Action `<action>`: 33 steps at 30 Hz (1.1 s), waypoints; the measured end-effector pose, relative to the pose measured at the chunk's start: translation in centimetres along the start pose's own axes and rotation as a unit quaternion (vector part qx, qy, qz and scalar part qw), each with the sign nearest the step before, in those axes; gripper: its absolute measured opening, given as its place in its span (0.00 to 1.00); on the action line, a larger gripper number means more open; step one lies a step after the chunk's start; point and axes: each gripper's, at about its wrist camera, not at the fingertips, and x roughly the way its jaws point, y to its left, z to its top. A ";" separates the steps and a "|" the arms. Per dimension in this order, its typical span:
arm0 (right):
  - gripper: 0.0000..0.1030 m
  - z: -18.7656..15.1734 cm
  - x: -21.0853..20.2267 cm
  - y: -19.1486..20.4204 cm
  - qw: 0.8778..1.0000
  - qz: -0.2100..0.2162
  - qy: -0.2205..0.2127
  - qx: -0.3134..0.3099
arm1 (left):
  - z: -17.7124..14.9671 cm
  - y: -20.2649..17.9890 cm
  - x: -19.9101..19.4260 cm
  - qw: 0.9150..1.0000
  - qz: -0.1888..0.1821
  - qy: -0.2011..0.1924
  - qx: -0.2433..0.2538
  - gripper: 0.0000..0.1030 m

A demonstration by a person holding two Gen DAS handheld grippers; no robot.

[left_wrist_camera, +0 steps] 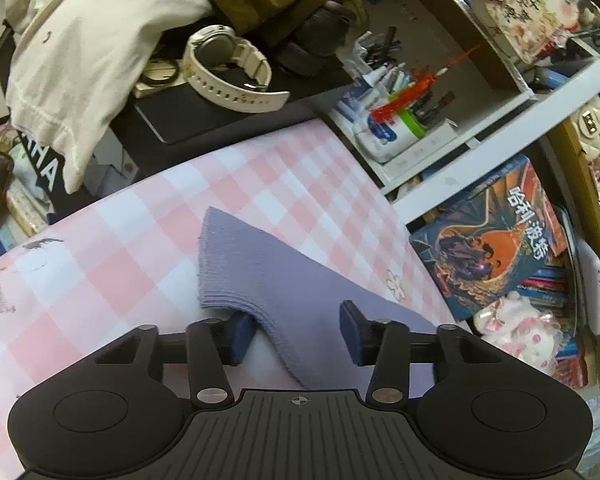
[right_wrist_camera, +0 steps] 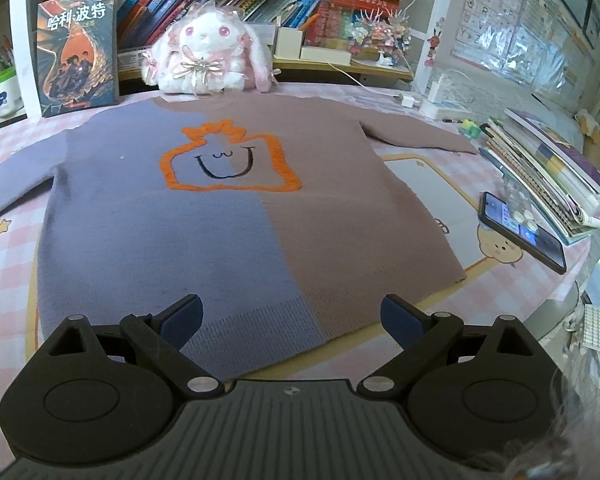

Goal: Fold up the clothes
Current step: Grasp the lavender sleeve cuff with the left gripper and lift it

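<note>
A sweater, half purple and half brown with an orange outlined design on the chest, lies flat and face up on the pink checked table cover. My right gripper is open and empty, just above the sweater's bottom hem. In the left wrist view the purple sleeve lies on the cover with its ribbed cuff pointing away. My left gripper is open and straddles the sleeve, one blue pad on each side, not closed on it.
A white plush rabbit and a Harry Potter book stand behind the collar. A phone and a stack of books lie right of the sweater. A watch, a pen holder and piled clothes sit beyond the sleeve.
</note>
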 end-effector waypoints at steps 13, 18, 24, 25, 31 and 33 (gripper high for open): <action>0.93 0.5 0.6 -0.9 1.000 0.012 -0.003 -0.001 | 0.7 1.4 0.7 0.998 0.028 -0.015 -0.047 0.03; 0.93 1.0 1.3 -1.9 1.000 0.027 -0.008 -0.005 | 0.5 -0.3 0.3 0.998 0.043 -0.037 -0.017 0.03; 0.93 2.1 2.9 -3.9 0.998 0.055 -0.010 -0.013 | -1.3 -6.4 -1.1 0.996 0.018 -0.076 0.047 0.03; 0.93 2.4 3.3 -4.3 0.998 0.065 -0.010 -0.018 | -1.6 -7.4 -1.3 0.995 0.014 -0.083 0.057 0.03; 0.93 4.6 5.5 -6.6 0.987 0.145 -0.003 -0.073 | -4.8 -14.7 -1.7 0.987 -0.013 -0.110 0.117 0.03; 0.93 5.3 6.2 -7.6 0.982 0.167 -0.004 -0.091 | -6.3 -17.4 -1.6 0.984 -0.023 -0.113 0.138 0.03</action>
